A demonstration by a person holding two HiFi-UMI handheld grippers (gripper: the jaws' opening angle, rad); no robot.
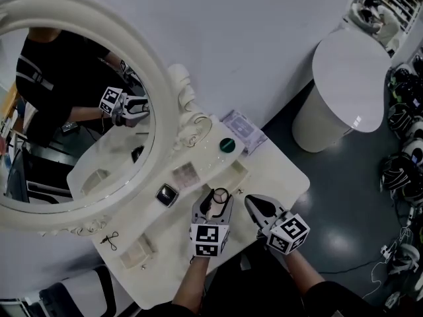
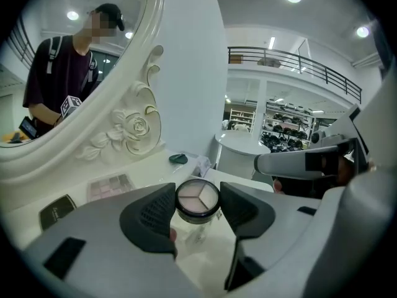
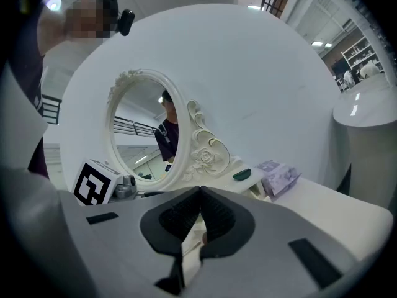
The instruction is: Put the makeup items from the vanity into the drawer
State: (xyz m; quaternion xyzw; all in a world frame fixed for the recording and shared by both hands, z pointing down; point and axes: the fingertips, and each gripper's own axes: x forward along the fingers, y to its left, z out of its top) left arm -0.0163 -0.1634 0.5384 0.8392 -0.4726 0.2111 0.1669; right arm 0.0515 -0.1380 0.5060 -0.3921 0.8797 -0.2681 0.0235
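Left gripper (image 1: 213, 205) clamps a round powder jar (image 2: 197, 197); right gripper (image 3: 200, 219) is closed, empty. Stowing step, likely: lower it, then release.

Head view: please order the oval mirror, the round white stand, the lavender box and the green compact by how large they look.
1. oval mirror
2. round white stand
3. lavender box
4. green compact
The stand is on the floor, farther from the camera, so its true size is unsure.
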